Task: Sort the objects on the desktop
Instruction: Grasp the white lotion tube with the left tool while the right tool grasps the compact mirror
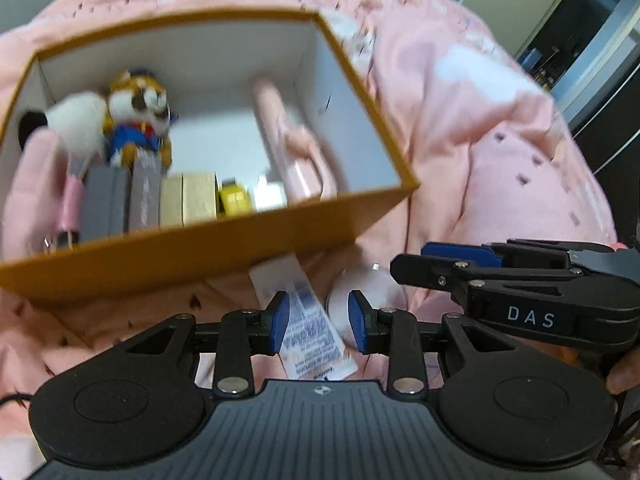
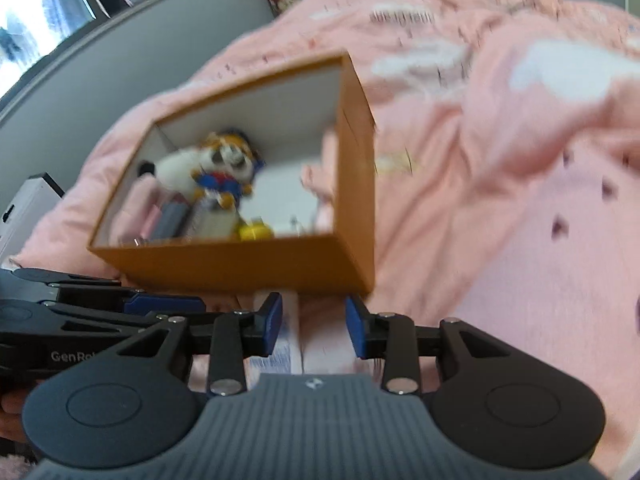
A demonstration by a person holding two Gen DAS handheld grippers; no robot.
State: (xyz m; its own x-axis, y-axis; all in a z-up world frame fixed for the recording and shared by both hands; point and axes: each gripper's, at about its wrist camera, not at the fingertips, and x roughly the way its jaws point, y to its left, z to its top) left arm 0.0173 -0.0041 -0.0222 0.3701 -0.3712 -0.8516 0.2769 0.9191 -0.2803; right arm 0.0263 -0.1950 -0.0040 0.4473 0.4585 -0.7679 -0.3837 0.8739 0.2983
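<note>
From the left wrist, the left gripper (image 1: 319, 322) hangs open and empty over a white tube (image 1: 304, 320) beside a round pale item (image 1: 366, 294), just before the orange box (image 1: 192, 252); closing on it seems next. The right wrist shows the right gripper (image 2: 314, 326) open, empty, the tube blurred

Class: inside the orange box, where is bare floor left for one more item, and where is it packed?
Free: the white floor of the orange box between the plush tiger and the pink case. Crowded: the near wall, lined with grey boxes, beige box, yellow toy.
</note>
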